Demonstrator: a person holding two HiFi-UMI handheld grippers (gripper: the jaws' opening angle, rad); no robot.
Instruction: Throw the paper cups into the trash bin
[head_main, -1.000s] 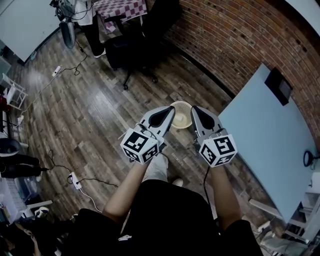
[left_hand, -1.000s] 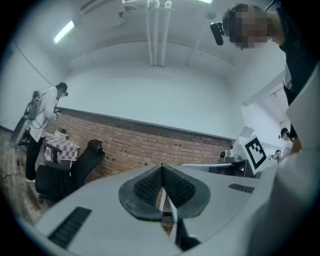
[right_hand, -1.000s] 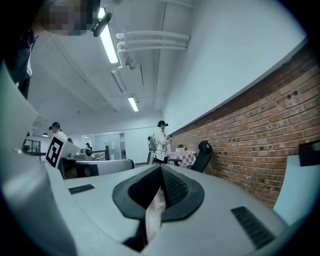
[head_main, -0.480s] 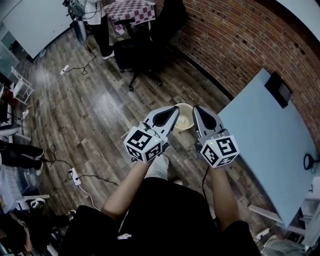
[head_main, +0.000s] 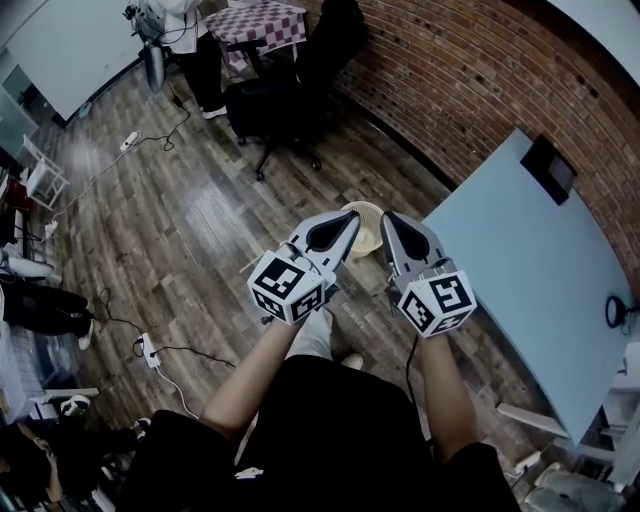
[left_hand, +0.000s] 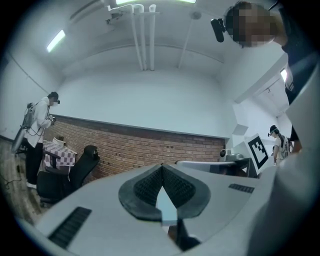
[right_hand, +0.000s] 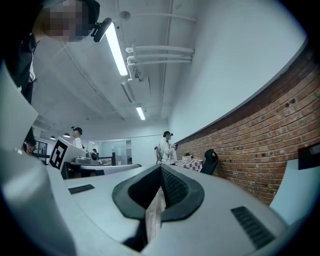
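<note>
A round cream trash bin (head_main: 366, 229) stands on the wooden floor; in the head view it shows between and just beyond the tips of both grippers. My left gripper (head_main: 345, 222) is held level at its left, its jaws shut with nothing in them. My right gripper (head_main: 392, 222) is level at its right, also shut and empty. In the left gripper view the left gripper (left_hand: 161, 167) has its tips meeting, with only the brick wall behind. In the right gripper view the right gripper (right_hand: 161, 169) is closed the same way. No paper cup shows in any view.
A pale blue table (head_main: 540, 270) with a black device (head_main: 552, 168) fills the right, its corner near the bin. A brick wall (head_main: 480, 70) runs behind. A black office chair (head_main: 290, 90), a checkered table (head_main: 262, 20) and a standing person (head_main: 190, 45) are further off. Cables and a power strip (head_main: 150, 355) lie at left.
Both grippers have travelled together across the room and the table's corner now lies closer to them. The bin stays between their tips. The jaws have stayed shut.
</note>
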